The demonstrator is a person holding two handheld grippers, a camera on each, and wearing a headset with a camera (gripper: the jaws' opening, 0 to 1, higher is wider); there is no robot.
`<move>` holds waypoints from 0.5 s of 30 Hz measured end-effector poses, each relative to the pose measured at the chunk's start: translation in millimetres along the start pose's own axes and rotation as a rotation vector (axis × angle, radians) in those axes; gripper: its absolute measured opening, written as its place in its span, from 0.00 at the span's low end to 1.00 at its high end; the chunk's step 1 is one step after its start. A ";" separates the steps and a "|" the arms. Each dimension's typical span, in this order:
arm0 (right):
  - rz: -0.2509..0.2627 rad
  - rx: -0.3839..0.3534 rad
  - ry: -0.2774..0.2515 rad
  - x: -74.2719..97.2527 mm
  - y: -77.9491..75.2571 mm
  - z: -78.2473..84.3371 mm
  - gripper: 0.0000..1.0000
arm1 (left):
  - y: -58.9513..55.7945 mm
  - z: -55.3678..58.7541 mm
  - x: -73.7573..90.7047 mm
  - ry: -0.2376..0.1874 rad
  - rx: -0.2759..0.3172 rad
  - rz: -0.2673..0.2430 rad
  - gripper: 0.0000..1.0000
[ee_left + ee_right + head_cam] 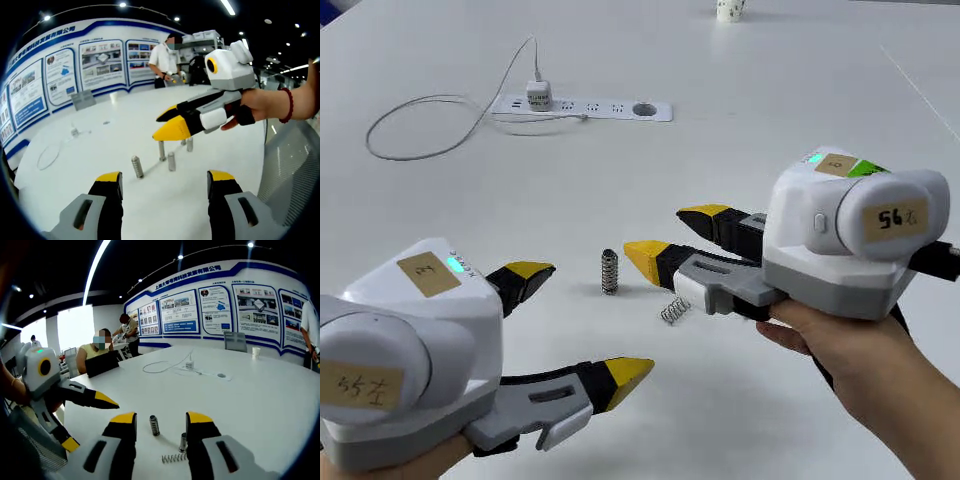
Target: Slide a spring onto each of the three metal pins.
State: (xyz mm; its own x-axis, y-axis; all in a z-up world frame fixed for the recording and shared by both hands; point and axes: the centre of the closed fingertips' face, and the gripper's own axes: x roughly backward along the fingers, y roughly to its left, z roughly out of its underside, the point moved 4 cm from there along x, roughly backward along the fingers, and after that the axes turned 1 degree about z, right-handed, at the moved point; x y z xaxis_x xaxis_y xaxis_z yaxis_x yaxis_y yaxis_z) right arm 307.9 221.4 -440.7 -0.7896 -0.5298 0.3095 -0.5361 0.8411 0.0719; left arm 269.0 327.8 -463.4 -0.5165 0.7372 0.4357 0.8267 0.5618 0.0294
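Left gripper (595, 317) spread wide; spring (674, 310) apparently lying loose.

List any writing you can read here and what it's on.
"56" plus an unclear mark: right-hand sticker on the right gripper.
Left-hand sticker on the left gripper: handwriting, unreadable.
Wall banner: Chinese characters, too small to read.
Wall posters: too blurred.

Tan sticker (894, 218) on right gripper (662, 231), below-right of power strip (582, 106): handwritten "56" plus one unclear character. Second tan sticker (360, 385) on left gripper (592, 318), below-left of power strip: apparently "55", upside down. Blue wall band (190, 277), behind power strip: white Chinese characters, too small to read
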 end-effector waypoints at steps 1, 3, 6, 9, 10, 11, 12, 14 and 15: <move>0.001 -0.001 0.001 2.2 -1.1 0.3 0.41 | 0.2 -0.4 -1.2 -0.001 0.004 0.002 0.68; 0.008 -0.003 0.001 7.9 -4.1 1.2 0.41 | 0.6 -0.5 -4.3 0.001 0.018 0.005 0.65; 0.003 -0.044 -0.002 15.9 -7.4 4.3 0.43 | -0.4 2.4 -8.9 0.023 0.049 0.016 0.62; 0.006 -0.050 -0.001 25.2 -11.3 8.4 0.44 | -1.5 2.2 -12.6 0.019 0.070 0.024 0.60; 0.006 -0.051 0.002 29.2 -12.6 10.3 0.44 | -2.0 2.4 -14.2 0.021 0.076 0.026 0.59; 0.005 -0.052 0.003 31.8 -13.4 11.5 0.45 | -2.4 2.7 -15.4 0.023 0.075 0.026 0.58; 0.002 -0.059 0.001 35.9 -14.8 12.9 0.45 | -3.1 3.4 -17.5 0.026 0.071 0.027 0.57; -0.002 -0.073 -0.003 42.1 -17.3 14.5 0.46 | -4.2 4.3 -21.3 0.031 0.070 0.030 0.55; -0.001 -0.073 -0.003 44.3 -18.8 15.4 0.47 | -4.5 4.8 -23.1 0.033 0.071 0.031 0.54</move>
State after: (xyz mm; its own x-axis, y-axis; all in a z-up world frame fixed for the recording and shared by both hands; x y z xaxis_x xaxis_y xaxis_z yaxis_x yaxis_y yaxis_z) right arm 278.4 180.5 -443.0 -0.7899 -0.5309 0.3068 -0.5137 0.8462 0.1415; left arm 276.1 310.0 -478.0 -0.4818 0.7425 0.4653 0.8237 0.5649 -0.0485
